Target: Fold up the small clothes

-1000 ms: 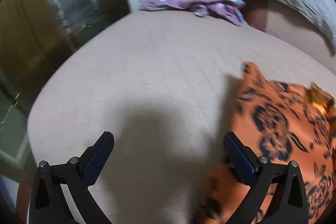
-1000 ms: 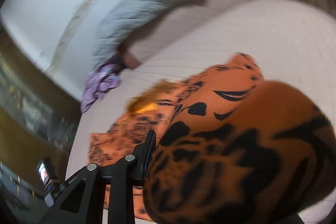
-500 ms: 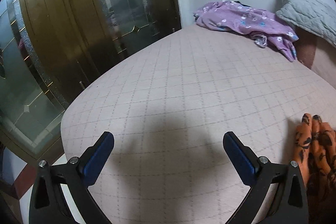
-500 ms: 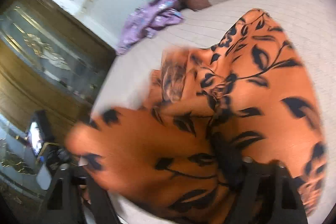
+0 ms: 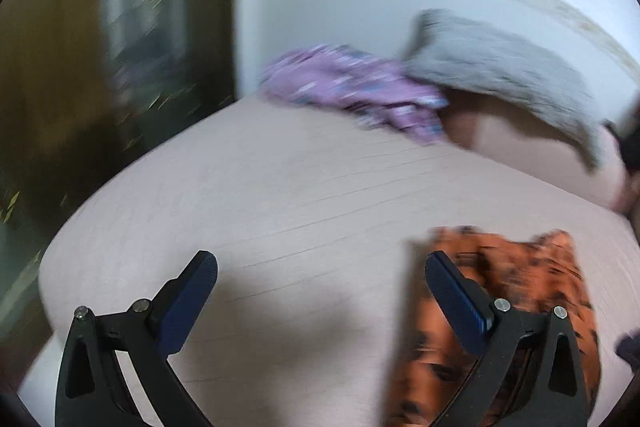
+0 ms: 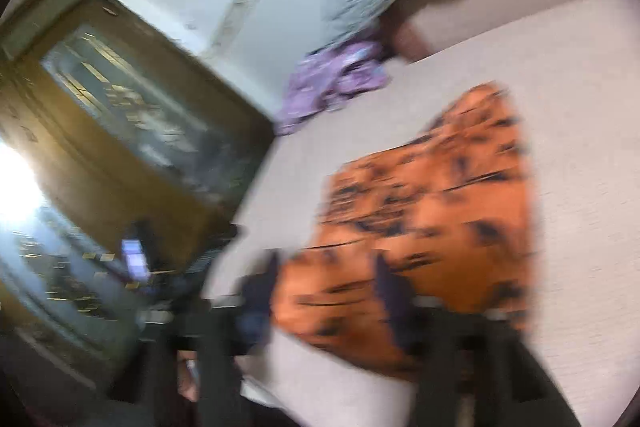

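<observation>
An orange cloth with black flowers (image 6: 440, 195) lies spread flat on the pale quilted bed (image 6: 580, 147). My right gripper (image 6: 324, 287) is at the cloth's near edge. Its jaws are closing, and that edge fills the gap between the blurred fingers. In the left wrist view the same orange cloth (image 5: 520, 267) lies at the lower right, behind the right finger (image 5: 456, 299). My left gripper (image 5: 320, 291) hangs wide open over bare bed (image 5: 280, 187) with nothing between its blue pads. Both views are smeared by motion.
A crumpled purple garment (image 5: 352, 87) lies at the far end of the bed, next to a grey quilted pillow (image 5: 500, 67) against the white wall. A brown glass-panelled door (image 5: 80, 67) stands left of the bed. The bed's edge curves along the left.
The orange cloth, bunched in and then draped over my right gripper, now lies spread on the bed. The right jaws widened, then narrowed. The left view tilted up and swung right, regaining the cloth.
</observation>
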`<state>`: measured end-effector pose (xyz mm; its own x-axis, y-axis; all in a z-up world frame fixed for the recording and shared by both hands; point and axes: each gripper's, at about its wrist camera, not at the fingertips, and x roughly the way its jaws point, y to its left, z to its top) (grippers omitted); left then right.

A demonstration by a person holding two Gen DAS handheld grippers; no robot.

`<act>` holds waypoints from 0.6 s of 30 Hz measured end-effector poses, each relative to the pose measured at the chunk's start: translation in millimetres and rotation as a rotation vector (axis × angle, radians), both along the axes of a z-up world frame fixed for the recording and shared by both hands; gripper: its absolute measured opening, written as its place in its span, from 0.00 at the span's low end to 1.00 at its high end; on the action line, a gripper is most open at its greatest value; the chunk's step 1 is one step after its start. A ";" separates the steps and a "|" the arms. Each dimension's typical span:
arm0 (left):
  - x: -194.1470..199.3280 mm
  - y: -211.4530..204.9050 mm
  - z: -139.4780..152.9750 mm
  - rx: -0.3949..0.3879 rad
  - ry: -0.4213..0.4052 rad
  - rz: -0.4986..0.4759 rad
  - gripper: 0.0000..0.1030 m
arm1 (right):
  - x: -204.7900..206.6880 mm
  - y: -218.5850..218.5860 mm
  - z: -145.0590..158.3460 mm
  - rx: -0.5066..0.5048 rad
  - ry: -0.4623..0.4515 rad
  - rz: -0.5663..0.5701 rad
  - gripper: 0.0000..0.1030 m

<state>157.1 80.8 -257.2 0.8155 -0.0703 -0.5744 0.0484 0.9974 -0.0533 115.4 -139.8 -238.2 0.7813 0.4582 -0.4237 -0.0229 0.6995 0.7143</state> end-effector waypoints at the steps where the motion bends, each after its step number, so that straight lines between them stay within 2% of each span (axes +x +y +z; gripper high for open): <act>1: -7.8 -16.1 3.1 0.001 -0.027 -0.061 1.00 | -2.8 -8.1 -3.7 -0.033 0.024 -0.033 0.30; 3: -13.5 -36.9 5.3 0.016 -0.031 -0.126 1.00 | -0.9 -16.5 -9.9 -0.036 0.047 -0.053 0.30; 4: -13.6 -49.9 1.1 0.051 -0.015 -0.149 1.00 | 1.2 -17.5 -18.2 -0.041 0.084 -0.049 0.30; 5: -11.1 -67.3 -10.0 0.125 0.030 -0.163 1.00 | 5.1 -16.0 -28.2 -0.060 0.139 -0.039 0.30; 6: -6.6 -74.8 -17.0 0.166 0.064 -0.168 1.00 | 11.1 -11.6 -45.2 -0.071 0.211 -0.012 0.27; 7: 0.1 -86.3 -34.9 0.234 0.148 -0.172 1.00 | 14.2 -8.2 -59.2 -0.053 0.241 0.014 0.24; 9: 9.5 -93.5 -62.1 0.303 0.279 -0.158 1.00 | 11.9 -8.6 -62.1 -0.042 0.217 0.014 0.22; 10: 13.7 -90.3 -70.8 0.281 0.326 -0.148 1.00 | 16.1 -10.7 -59.5 -0.043 0.228 0.028 0.21; 11: 17.1 -82.1 -69.5 0.211 0.341 -0.137 1.00 | 21.7 -13.7 -56.3 -0.037 0.232 0.038 0.21; 12: 18.7 -78.9 -67.1 0.186 0.341 -0.140 1.00 | 26.0 -17.9 -50.0 -0.033 0.220 0.038 0.21; 13: 19.2 -79.2 -66.2 0.201 0.327 -0.145 1.00 | 24.7 -20.9 -44.7 -0.035 0.198 0.032 0.25; 15: 16.4 -86.1 -66.5 0.253 0.294 -0.153 1.00 | 41.1 -22.8 -27.3 -0.047 0.145 0.016 0.25; 18: 12.8 -94.5 -64.6 0.296 0.255 -0.155 1.00 | 89.8 -14.0 -16.0 -0.048 0.155 0.031 0.25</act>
<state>169.9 -13.6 -321.7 0.6373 0.0172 -0.7705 0.2213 0.9535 0.2044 205.3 -153.8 -254.2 0.6904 0.4577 -0.5602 0.0631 0.7333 0.6770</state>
